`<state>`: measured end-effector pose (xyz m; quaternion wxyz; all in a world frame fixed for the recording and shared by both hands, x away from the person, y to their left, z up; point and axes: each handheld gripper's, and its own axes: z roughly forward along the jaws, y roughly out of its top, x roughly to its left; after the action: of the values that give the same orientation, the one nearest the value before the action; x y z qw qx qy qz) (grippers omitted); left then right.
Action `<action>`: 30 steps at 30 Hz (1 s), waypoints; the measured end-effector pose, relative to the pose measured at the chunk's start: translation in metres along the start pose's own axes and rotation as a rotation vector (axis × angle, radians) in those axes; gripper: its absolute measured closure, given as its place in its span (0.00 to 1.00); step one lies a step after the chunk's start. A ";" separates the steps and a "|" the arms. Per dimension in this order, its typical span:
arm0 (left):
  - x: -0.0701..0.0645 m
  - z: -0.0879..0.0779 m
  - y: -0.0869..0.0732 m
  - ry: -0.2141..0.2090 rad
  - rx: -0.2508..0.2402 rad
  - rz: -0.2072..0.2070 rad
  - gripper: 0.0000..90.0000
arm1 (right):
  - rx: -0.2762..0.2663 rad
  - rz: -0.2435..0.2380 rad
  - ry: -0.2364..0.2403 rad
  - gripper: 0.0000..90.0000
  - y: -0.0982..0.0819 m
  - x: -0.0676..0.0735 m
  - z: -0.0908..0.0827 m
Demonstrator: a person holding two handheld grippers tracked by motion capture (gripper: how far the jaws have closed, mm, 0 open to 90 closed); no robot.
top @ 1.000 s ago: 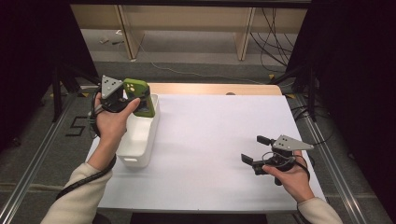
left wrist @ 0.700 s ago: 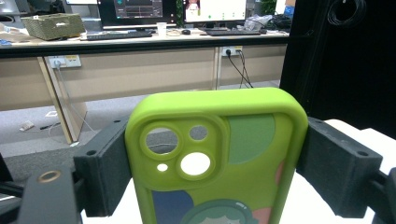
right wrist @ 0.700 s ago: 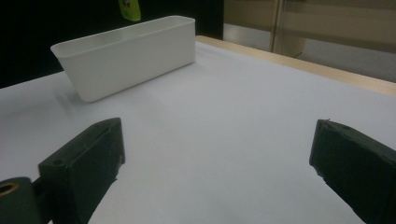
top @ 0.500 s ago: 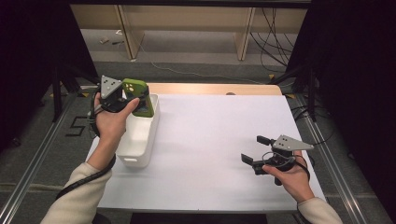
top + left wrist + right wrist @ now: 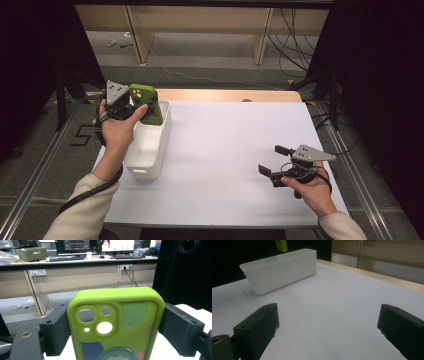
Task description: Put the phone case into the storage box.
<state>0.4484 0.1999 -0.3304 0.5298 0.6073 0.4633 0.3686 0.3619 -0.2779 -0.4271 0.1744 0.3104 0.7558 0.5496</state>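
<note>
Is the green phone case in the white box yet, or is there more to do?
Not yet. Done: the left tongs have gripped the green phone case. In hand: it hangs above the white box. Left, probably: lower it in and let go. The right tongs rest open on the table.

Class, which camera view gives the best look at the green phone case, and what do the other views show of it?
The left gripper view: the green phone case stands close up between the left gripper jaws, with camera cut-outs and printed pattern plain. The high view shows it small and tilted above the white bin. The right gripper view catches its lower end.
</note>
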 end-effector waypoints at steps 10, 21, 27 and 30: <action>0.003 0.001 0.000 0.006 0.001 -0.005 0.18 | 0.000 0.000 0.000 0.05 0.000 0.000 0.000; 0.005 0.002 -0.001 0.013 0.004 -0.008 0.18 | -0.001 0.001 -0.001 0.05 0.000 0.000 0.000; 0.006 0.005 -0.002 0.012 0.010 -0.010 0.18 | 0.001 0.000 -0.001 0.06 0.000 0.001 0.000; 0.007 0.006 -0.002 0.013 0.012 -0.013 0.18 | 0.000 -0.002 0.002 0.06 0.000 0.001 0.000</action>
<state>0.4556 0.2044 -0.3337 0.5256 0.6048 0.4731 0.3664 0.3617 -0.2770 -0.4271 0.1742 0.3094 0.7563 0.5496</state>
